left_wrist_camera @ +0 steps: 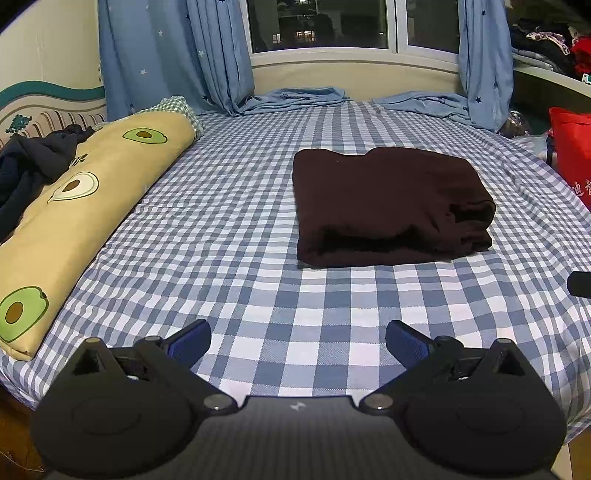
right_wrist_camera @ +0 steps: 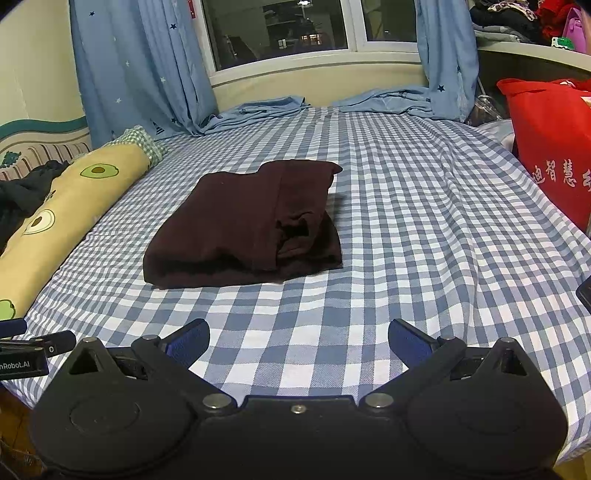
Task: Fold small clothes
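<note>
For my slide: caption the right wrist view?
Open right gripper faces a folded dark brown garment on the checked bedsheet.

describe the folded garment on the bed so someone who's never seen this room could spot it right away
Start at the bed with the blue-and-white checked sheet, under the window. Near the middle of that sheet lies the garment, a flat folded rectangle of dark maroon cloth. Unlike the yellow avocado pillow along the left edge and the red bag at the right, it is plain, unpatterned and sits alone on the sheet.

The left black plastic claw (left_wrist_camera: 298, 341) and the right black plastic claw (right_wrist_camera: 299, 341) each show blue ridged pads (left_wrist_camera: 190, 341), round black discs, triangular cut-outs, and silver pivot screws (right_wrist_camera: 218, 400).
</note>
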The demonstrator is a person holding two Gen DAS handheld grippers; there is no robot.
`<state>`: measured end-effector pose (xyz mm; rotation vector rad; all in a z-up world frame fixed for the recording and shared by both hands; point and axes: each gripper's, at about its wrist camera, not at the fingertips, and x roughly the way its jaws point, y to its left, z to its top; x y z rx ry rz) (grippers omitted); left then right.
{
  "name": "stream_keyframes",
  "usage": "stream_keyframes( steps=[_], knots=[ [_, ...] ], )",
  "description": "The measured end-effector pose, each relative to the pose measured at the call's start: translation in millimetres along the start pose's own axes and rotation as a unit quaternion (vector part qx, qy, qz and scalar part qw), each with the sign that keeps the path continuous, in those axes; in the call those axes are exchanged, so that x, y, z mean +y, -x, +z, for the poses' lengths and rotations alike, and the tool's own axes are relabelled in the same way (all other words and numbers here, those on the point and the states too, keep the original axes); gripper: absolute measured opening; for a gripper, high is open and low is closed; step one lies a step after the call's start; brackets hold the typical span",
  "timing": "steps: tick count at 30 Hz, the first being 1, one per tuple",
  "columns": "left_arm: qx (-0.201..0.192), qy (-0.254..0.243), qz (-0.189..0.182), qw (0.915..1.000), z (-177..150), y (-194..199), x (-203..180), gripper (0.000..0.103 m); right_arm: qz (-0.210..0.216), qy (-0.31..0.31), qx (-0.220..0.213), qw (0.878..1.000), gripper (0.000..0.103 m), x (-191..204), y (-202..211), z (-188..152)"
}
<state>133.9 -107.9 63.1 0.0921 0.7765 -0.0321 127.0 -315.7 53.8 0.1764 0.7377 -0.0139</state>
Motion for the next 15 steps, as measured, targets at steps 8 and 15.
stream_keyframes(
  steps=[8, 15],
  knots=[
    [0.003, -0.001, -0.001, 1.0000, -1.3, -1.0, -1.3, 0.102, 0.000, 0.000, -0.003, 1.000, 0.103, -1.6, -2.5, 3.3],
    [0.003, 0.004, 0.003, 1.0000, -2.9, -1.2, -1.7, 0.102, 0.000, 0.001, -0.002, 1.000, 0.103, -3.8, -3.9, 4.2]
  ],
)
